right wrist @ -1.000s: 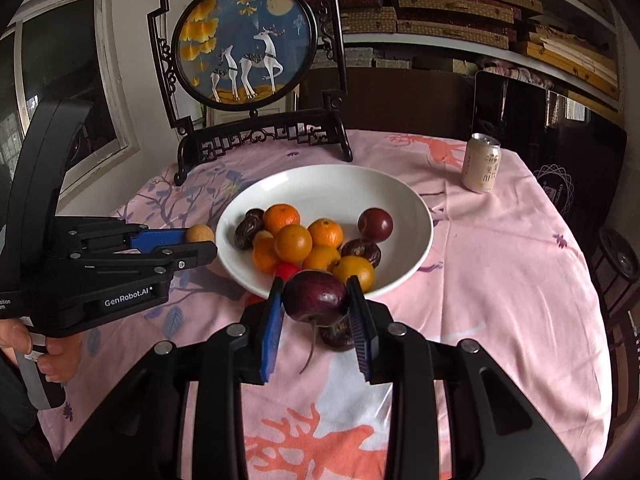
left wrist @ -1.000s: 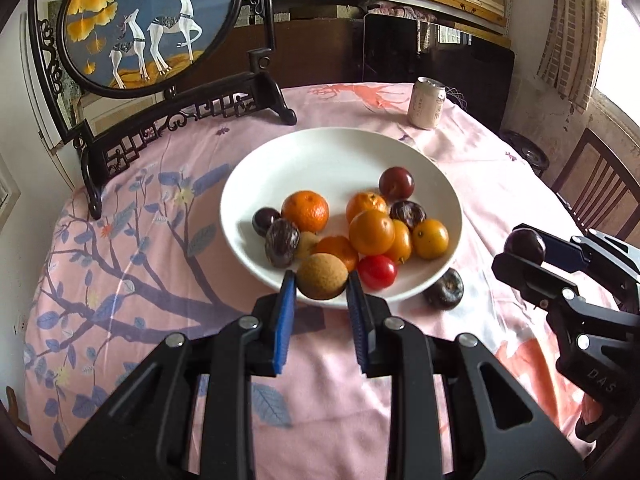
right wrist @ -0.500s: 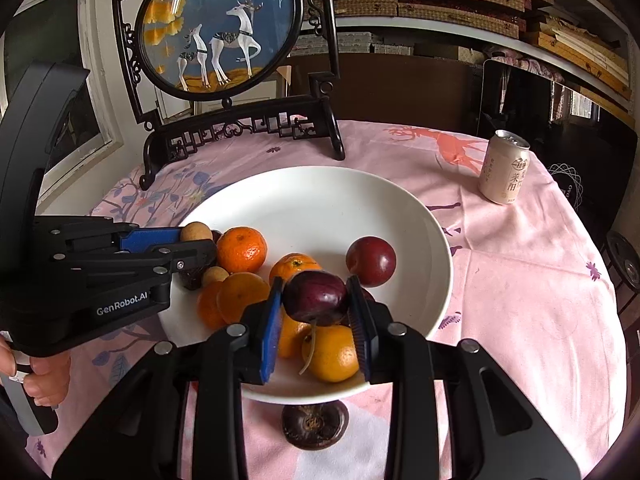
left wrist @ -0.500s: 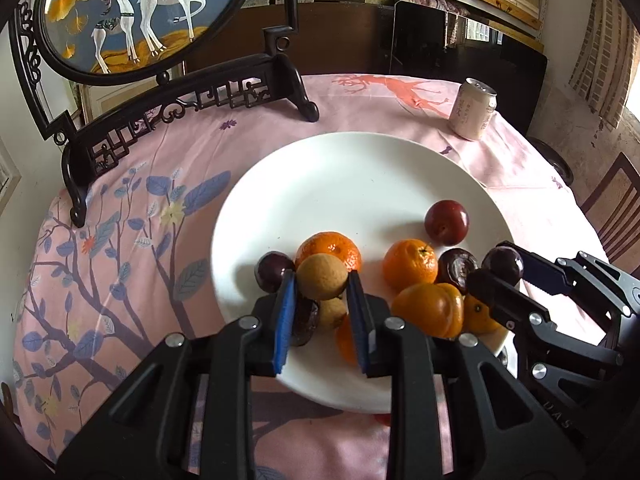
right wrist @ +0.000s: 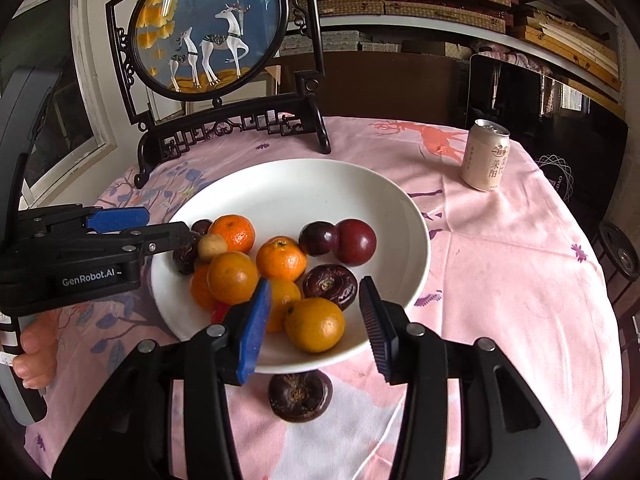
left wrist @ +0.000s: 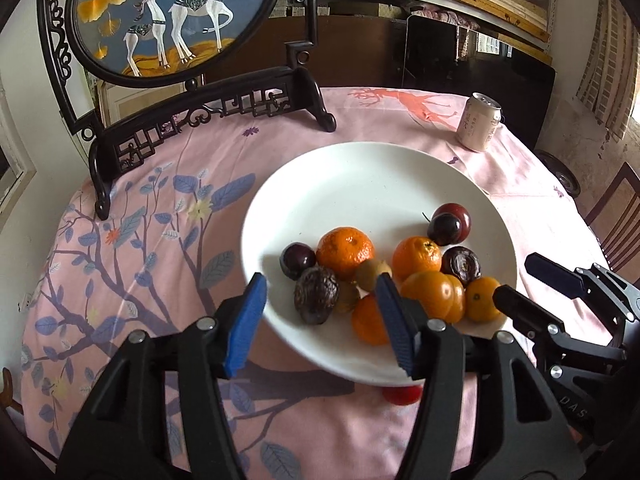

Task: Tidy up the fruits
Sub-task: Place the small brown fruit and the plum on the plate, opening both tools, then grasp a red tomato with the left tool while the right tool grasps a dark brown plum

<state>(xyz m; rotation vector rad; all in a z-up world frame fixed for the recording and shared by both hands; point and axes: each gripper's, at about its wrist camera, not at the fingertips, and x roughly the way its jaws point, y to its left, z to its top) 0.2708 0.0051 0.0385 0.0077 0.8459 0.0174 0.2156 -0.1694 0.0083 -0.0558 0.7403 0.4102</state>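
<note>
while both grippers' fingers just spread, empty, over plate [right wrist: 404, 216], can [right wrist: 485, 156] and deer screen [right wrist: 208, 32] stand behind.

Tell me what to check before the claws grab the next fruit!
1. Left claw empty: ok. Its jaws have just been opening and nothing is pressed between them.
2. Right claw empty: ok. Its jaws have just been opening too, with only plate fruit showing behind the gap.
3. Small tan fruit landed on the white plate: ok.
4. All fruit on the plate: not ok. A dark wrinkled fruit sits on the tablecloth beside the rim, and a red fruit peeks out below it.
5. Drink can out of the way: ok.
</note>
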